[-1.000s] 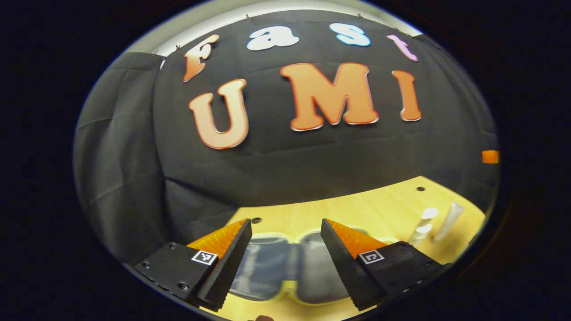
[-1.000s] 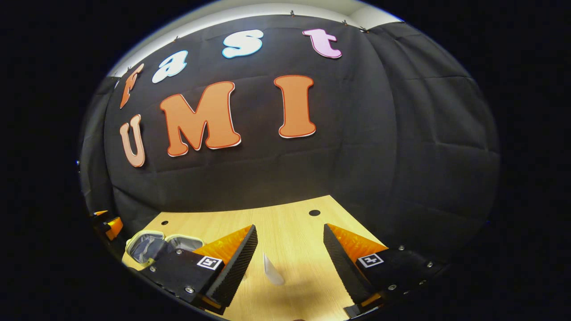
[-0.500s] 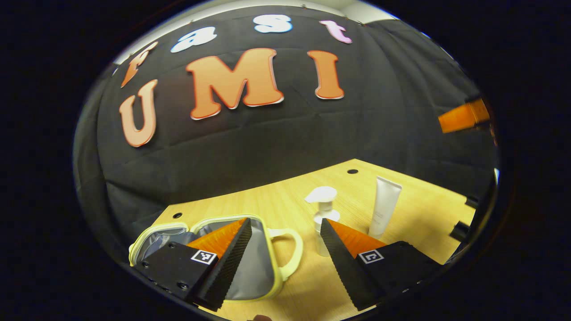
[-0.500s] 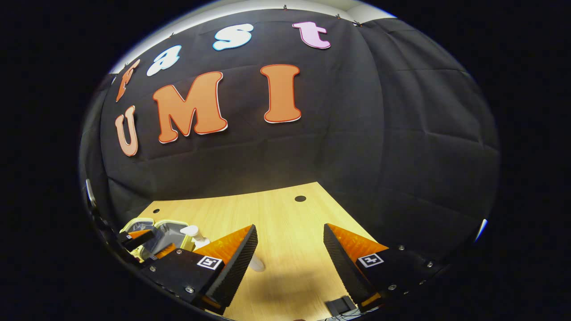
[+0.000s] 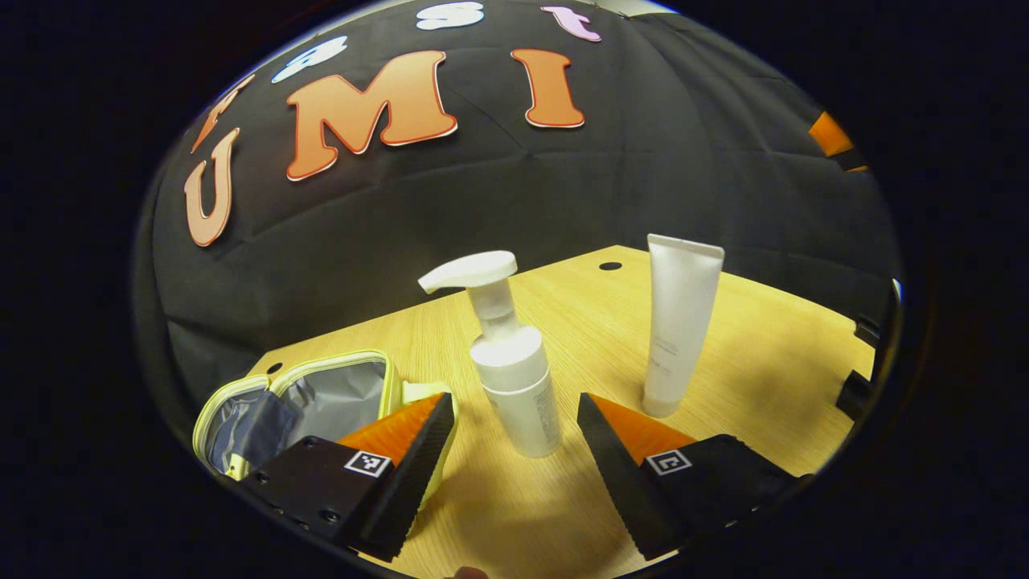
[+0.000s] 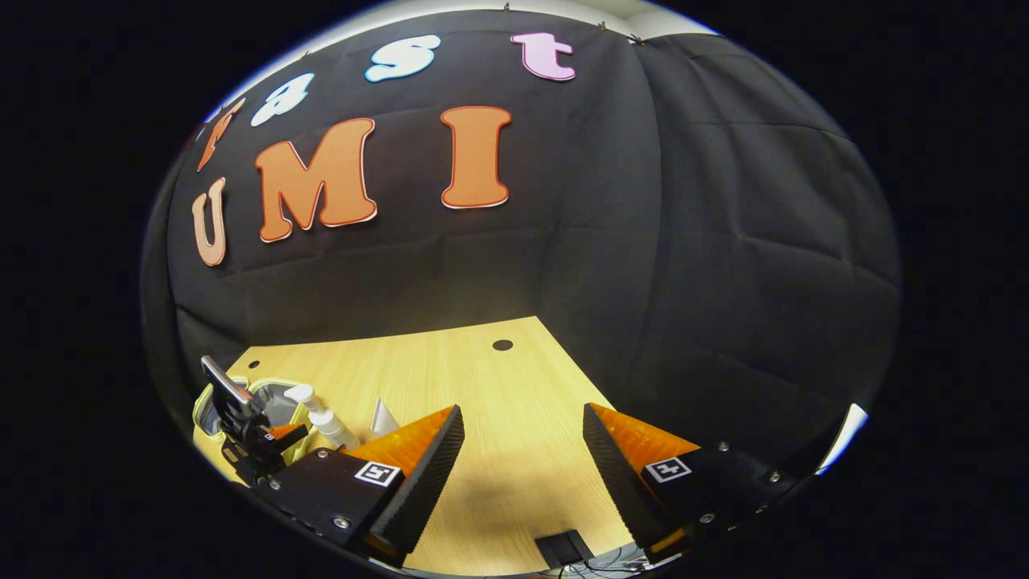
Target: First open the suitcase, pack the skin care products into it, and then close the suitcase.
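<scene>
A small pale-yellow suitcase [image 5: 305, 398] lies open on the wooden table [image 5: 748, 378], its grey lining showing. A white pump bottle [image 5: 514, 378] stands upright just beyond my left gripper [image 5: 514, 474], which is open with the bottle's base in line with the gap. A white tube [image 5: 679, 322] stands on its cap to the right of the bottle. In the right gripper view, my right gripper [image 6: 522, 474] is open over bare table, and the left gripper [image 6: 253, 430], pump bottle [image 6: 321, 414], tube [image 6: 384, 418] and suitcase [image 6: 273, 398] sit far to the left.
The table [image 6: 482, 386] has small round holes, one near its far edge [image 6: 502, 345]. Black cloth walls close the back and sides. A small black object [image 6: 567, 548] lies at the near table edge. Part of the right gripper [image 5: 832, 137] shows at upper right.
The left gripper has swung right from the open suitcase to face the pump bottle, which now looms closer. The right gripper has drifted slightly right and back, both staying open.
</scene>
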Tool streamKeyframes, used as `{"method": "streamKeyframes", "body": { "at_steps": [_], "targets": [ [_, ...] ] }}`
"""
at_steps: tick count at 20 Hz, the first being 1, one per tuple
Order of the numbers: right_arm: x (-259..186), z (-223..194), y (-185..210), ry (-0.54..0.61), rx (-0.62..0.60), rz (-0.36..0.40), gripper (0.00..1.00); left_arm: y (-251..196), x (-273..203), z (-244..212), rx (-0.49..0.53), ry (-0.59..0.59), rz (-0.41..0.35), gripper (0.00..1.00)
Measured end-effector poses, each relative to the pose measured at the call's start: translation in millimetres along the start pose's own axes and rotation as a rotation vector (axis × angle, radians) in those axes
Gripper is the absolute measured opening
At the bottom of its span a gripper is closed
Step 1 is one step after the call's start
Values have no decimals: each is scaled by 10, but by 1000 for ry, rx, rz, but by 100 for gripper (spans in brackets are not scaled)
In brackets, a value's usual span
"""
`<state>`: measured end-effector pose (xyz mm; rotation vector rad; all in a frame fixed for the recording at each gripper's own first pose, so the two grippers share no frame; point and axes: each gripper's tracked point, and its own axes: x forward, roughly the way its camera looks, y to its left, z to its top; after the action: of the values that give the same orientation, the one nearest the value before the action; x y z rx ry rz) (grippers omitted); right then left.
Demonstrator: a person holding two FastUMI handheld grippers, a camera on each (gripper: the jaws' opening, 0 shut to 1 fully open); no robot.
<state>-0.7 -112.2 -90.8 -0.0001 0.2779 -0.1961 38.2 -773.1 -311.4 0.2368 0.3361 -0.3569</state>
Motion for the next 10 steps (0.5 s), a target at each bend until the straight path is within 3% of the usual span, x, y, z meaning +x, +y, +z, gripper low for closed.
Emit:
{"method": "streamKeyframes", "body": {
  "at_steps": [6,7,9,10],
  "targets": [
    [20,-47,-29,18,12,-8,95,-145,246,-38,0,12,-7,99],
    [19,-52,-29,20,13,-8,95,-104,230,-38,2,13,10,93],
    [16,-68,-35,24,17,-9,95,-88,253,-45,-34,11,1,69],
    [22,-75,-39,25,19,-10,95,-87,244,-30,-64,21,-8,69]
  ]
}}
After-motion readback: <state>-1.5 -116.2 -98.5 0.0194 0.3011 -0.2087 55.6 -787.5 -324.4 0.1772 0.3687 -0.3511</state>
